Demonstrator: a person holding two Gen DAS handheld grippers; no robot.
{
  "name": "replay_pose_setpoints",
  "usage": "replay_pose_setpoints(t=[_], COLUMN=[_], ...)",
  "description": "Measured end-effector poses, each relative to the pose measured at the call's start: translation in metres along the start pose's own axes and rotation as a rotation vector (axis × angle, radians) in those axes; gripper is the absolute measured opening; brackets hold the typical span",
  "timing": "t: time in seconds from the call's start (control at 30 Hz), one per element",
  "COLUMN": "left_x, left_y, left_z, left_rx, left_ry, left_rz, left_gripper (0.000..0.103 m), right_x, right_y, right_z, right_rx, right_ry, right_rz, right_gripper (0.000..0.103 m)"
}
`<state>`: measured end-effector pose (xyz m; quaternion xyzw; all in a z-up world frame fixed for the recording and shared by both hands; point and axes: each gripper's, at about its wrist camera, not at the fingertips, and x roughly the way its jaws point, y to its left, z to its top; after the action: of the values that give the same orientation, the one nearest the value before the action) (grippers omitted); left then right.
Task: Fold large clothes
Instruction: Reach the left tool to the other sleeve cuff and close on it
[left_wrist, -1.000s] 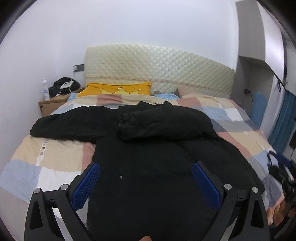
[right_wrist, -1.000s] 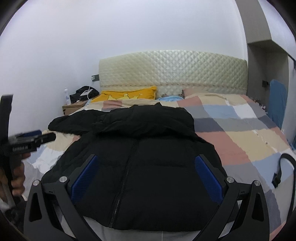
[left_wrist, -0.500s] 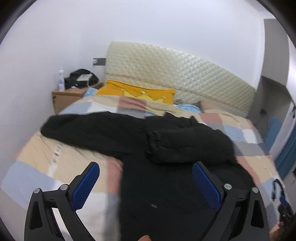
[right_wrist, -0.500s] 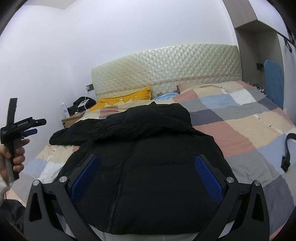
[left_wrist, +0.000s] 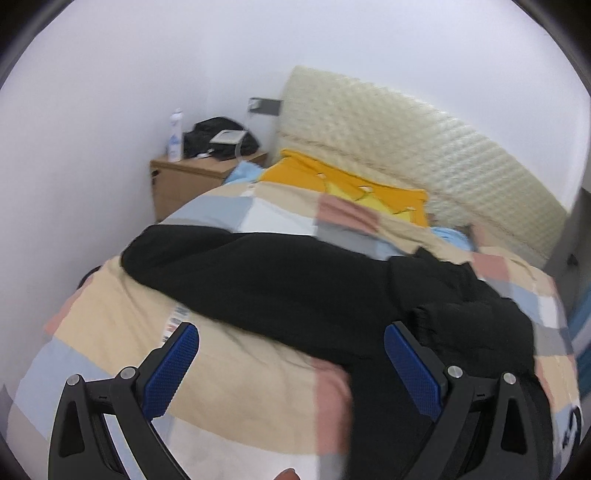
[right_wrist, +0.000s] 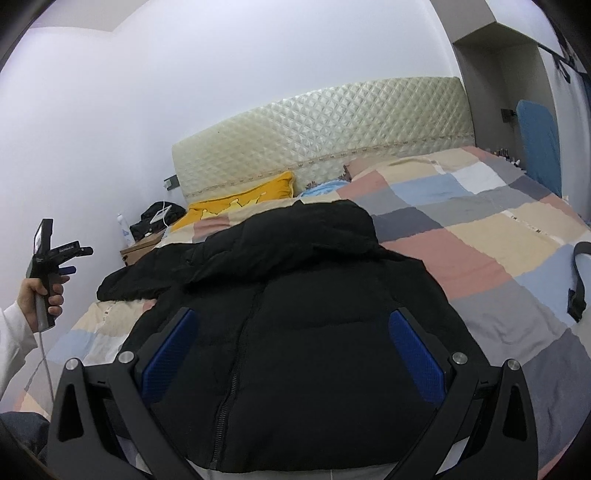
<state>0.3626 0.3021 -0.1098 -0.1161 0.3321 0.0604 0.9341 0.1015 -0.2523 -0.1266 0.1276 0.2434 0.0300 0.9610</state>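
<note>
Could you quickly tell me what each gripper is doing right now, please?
Left gripper: jaws open, holding nothing, above the quilt.
Right gripper: jaws open, holding nothing, over the black jacket.

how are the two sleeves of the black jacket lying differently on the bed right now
One sleeve stretches out flat across the quilt toward the nightstand side, while the other sleeve is already folded in over the jacket body. The outstretched sleeve lies long and straight; the folded one looks bunched and rumpled. Both are black and puffy, and neither the left gripper nor the right gripper holds either one.
</note>
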Motion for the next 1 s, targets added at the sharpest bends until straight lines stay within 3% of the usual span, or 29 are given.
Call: replay_pose_setpoints(t=[0.13, 0.47, 0.77, 0.83, 1.0], left_x=[0.022, 0.086, 0.154, 0.165, 0.196], left_y=[0.025, 0.081, 0.133, 0.140, 0.167], left_z=[0.006, 0.014, 0.003, -0.002, -0.019], left_rx=[-0.033, -0.115, -0.315, -0.328, -0.407], left_ry=[-0.003, 0.057, 0.135, 0.135, 0.146], left_rz=[0.036, -0.004, 0.014, 0.004, -0.008], left_gripper=[0.102, 0.102, 0.093, 0.093, 0.093], right_x=[0.010, 0.033, 0.064, 0.055, 0.057], right_y=[0.006, 0.007, 0.012, 0.012, 0.023], right_z=[-0.002, -0.004, -0.007, -0.006, -0.005], right_rx=[-0.037, -0.059, -0.062, -0.007, -0.061], right_ry=[0.017, 0.030, 0.119, 0.100, 0.084], right_rz=[-0.005, -0.029, -0.091, -0.063, -0.091], right_gripper=[0.103, 0.103, 0.103, 0.103, 0.103])
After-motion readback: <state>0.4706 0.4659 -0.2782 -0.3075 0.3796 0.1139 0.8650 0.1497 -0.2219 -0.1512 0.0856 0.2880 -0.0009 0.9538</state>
